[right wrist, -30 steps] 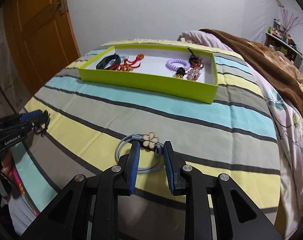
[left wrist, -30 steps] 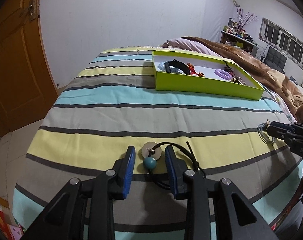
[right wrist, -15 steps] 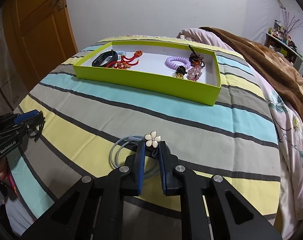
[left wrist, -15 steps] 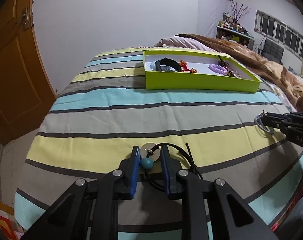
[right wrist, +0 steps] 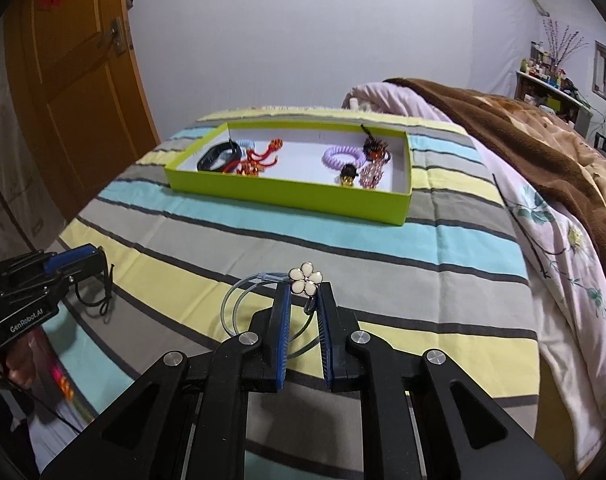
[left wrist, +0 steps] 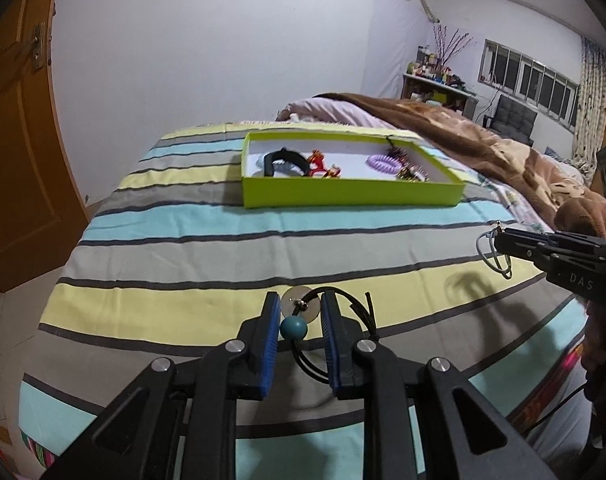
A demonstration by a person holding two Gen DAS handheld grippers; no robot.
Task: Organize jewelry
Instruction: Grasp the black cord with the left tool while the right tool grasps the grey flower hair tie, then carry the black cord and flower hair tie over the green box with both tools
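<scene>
Box (left wrist: 351, 196) on bed (left wrist: 207, 248), far side from both grippers. In box, left end: wristband (right wrist: 219, 158), tassel charm (right wrist: 263, 156) beside it. In box, right end: coil hair tie (right wrist: 341, 157), beaded pieces (right wrist: 371, 172) just beside. Blanket (right wrist: 523, 132) right of box. Door (right wrist: 75, 80) left of box, beyond bed edge. Shelf (left wrist: 435, 84) behind box, by wall.

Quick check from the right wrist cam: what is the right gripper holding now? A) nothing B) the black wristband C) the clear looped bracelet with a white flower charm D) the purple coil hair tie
C: the right gripper pinches the flower bracelet, lifted off the striped bedspread.
</scene>
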